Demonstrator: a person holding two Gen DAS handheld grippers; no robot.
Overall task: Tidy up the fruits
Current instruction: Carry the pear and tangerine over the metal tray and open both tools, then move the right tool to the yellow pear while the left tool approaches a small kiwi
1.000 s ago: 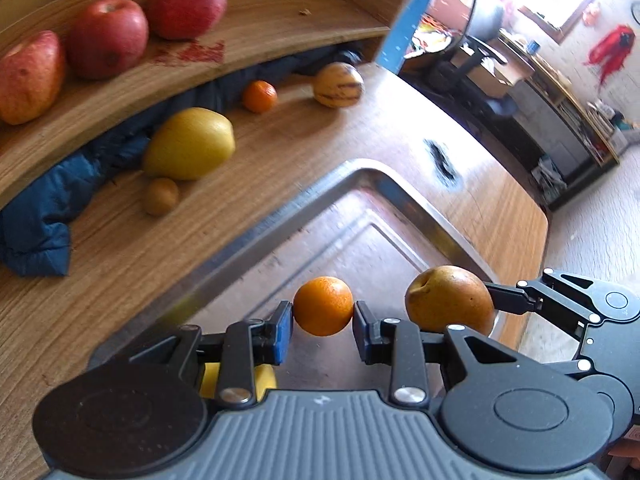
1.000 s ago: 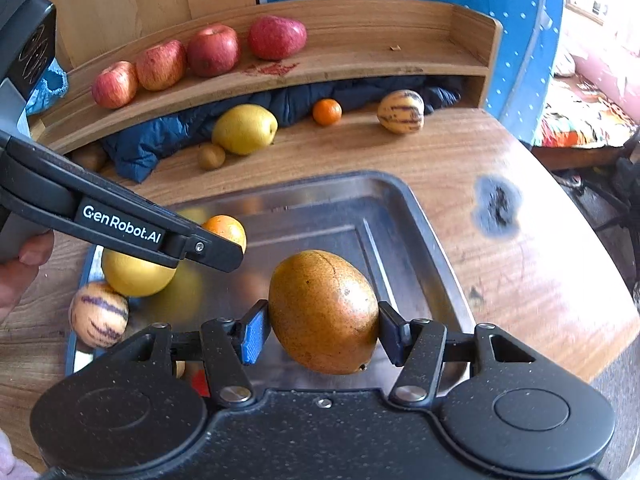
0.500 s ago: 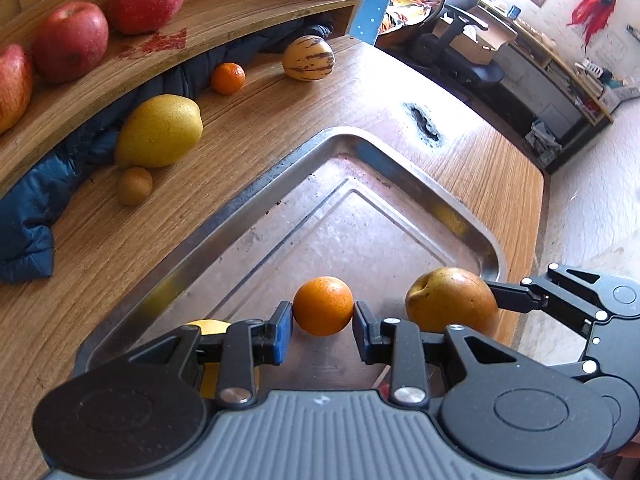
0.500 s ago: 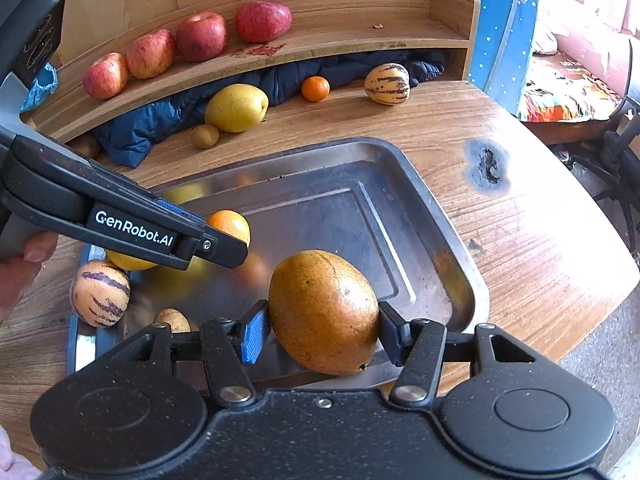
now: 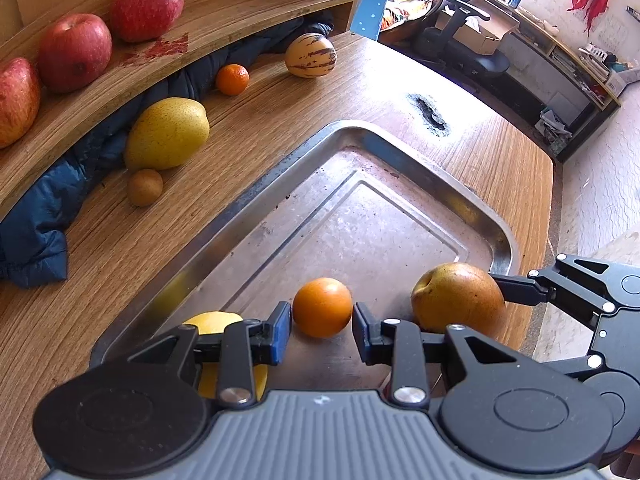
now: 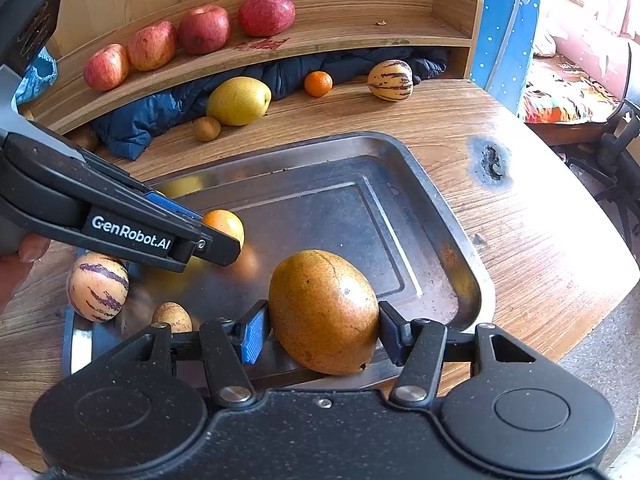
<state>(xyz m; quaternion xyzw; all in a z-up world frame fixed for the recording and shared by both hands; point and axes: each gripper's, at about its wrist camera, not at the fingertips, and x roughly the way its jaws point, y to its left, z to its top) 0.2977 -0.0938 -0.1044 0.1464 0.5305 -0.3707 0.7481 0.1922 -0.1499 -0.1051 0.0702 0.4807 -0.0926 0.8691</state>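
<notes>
Fruit fills both my grippers: left gripper [image 5: 322, 326] has slight gaps around the orange [image 5: 322, 306] above the tray [image 5: 460, 196]; right gripper [image 6: 320, 330] clamps the brown pear [image 6: 323, 312], beside it.

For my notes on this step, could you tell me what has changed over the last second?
Both tools pulled back toward the tray's near end, so more of it shows. The left tool has opened: the orange now sits free between its pads. The right tool still grips the brown pear. Shelf and table fruit are unmoved.
</notes>
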